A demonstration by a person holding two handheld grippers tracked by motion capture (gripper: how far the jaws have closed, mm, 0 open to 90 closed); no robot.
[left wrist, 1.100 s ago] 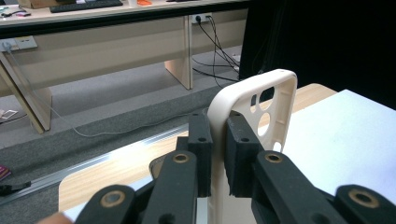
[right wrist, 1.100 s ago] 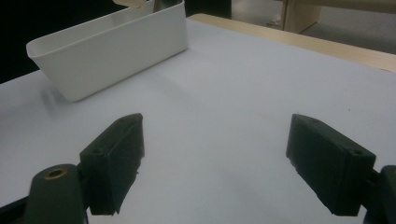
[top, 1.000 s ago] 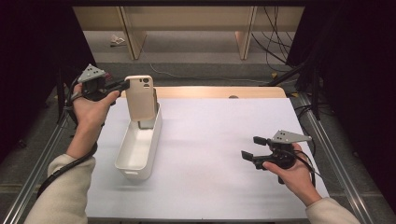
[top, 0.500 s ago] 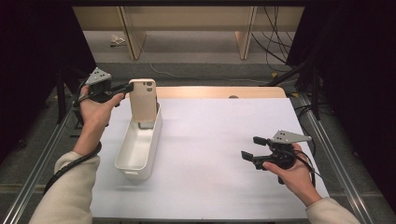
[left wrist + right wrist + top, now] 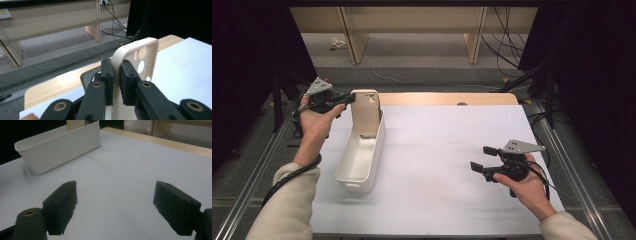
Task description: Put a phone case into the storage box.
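The counter [image 5: 452, 165], covered by a white sheet, takes up the middle of the high view. On its left part lies a long white bin [image 5: 361, 159], its long axis running from the lower middle-left of the frame up toward the far edge. A beige phone case [image 5: 365, 112] stands upright at the bin's far end, its lower edge inside the bin and its camera cutouts at the top. The left gripper [image 5: 343, 99] reaches in from the left and is clamped on the case's side edge; in the left gripper view [image 5: 117, 82] the two black pads press on either side of the thin rim. The coming move turns on this: the case already sits above the bin's far end, its long axis vertical, so it probably needs only to go down or tip along the bin's length. The right gripper [image 5: 479, 159] hovers in the lower right, well apart from the bin, jaws spread wide with nothing between them [image 5: 113, 207]. No readable brand or writing shows on the bin or case.
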